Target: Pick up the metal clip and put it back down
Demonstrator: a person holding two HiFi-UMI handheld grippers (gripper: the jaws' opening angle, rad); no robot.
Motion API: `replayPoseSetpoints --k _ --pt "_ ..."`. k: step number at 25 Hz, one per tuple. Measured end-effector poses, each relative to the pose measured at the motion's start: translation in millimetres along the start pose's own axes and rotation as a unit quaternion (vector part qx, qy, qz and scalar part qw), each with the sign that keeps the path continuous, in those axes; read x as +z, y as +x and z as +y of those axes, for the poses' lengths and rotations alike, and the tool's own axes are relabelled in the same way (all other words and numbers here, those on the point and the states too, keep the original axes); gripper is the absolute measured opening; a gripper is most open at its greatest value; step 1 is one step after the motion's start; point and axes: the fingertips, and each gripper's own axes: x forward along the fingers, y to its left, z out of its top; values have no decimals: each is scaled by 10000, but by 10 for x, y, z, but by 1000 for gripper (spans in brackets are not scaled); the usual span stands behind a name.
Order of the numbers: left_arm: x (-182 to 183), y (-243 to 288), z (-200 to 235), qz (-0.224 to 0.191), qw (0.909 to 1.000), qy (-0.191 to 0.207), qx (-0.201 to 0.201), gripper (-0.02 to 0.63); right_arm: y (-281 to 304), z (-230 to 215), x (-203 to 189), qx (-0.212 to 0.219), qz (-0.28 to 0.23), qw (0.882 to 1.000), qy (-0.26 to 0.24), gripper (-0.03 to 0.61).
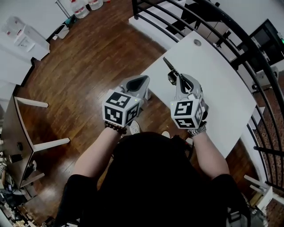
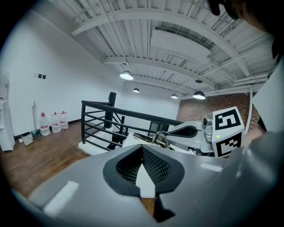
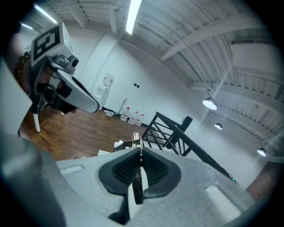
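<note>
The metal clip point(image 1: 170, 67) is a slim dark piece with a shiny hinge. It sticks out past the tips of my right gripper point(image 1: 178, 80), held above the white table point(image 1: 222, 88). In the right gripper view the right gripper point(image 3: 140, 150) is shut on the clip point(image 3: 137, 177), which stands edge-on between the pads. My left gripper point(image 1: 143, 80) hovers beside the table's left edge, over the wooden floor. Its pads point(image 2: 155, 166) meet at the tips of the left gripper point(image 2: 142, 147) with nothing between them. The left gripper view shows the right gripper point(image 2: 177, 131) carrying the clip point(image 2: 155, 138).
A black railing point(image 1: 230, 31) curves round the table's far side. Water bottles point(image 1: 82, 6) stand on the floor far off. A pale wooden table point(image 1: 26, 133) stands at the left. White cabinets point(image 1: 22, 40) line the upper left.
</note>
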Motion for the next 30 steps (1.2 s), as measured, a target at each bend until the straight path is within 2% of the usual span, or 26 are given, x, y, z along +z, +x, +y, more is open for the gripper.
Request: replayPoseSetpoints --k 5,13,22,30 --pt "82 -97 391 39 9994 78 -333 15 161 129 242 -344 170 9992 147 2" --pt "139 64 628 136 9966 90 -808 15 331 116 294 -689 488 9960 291 2" --pt "303 723 541 341 9920 260 -1191 15 600 -369 62 -954 675 9917 543 1" --pt "633 1413 503 486 9893 474 -1293 15 944 -956 -112 -1056 700 9889 777 2"
